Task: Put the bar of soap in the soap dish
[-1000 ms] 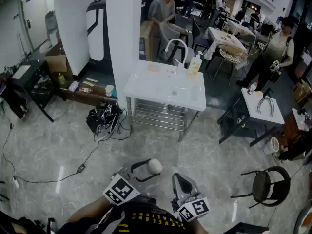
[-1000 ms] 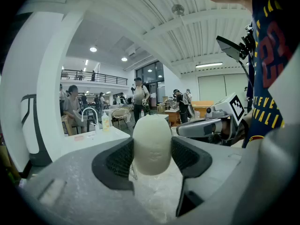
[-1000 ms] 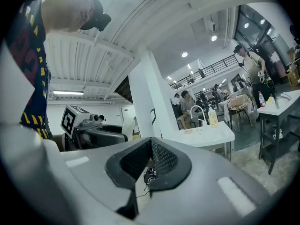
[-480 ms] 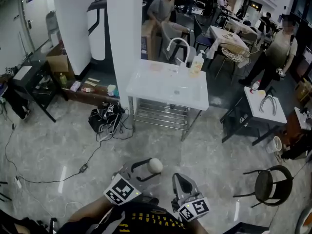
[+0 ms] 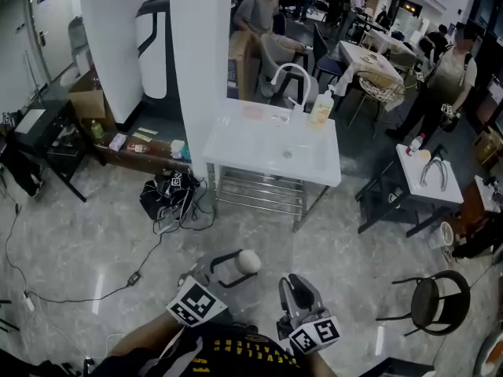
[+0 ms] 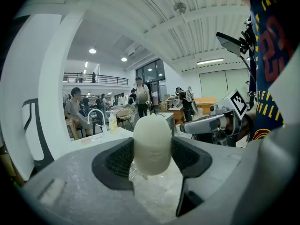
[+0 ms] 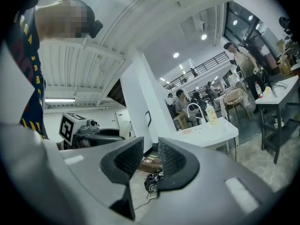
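Ahead, well apart: the sink from my soap

The white sink stands across the floor, straight ahead. My left gripper clamps the bar of soap on end. My right gripper is narrowly parted and empty. The soap dish is perhaps that pinkish patch beside the tap.
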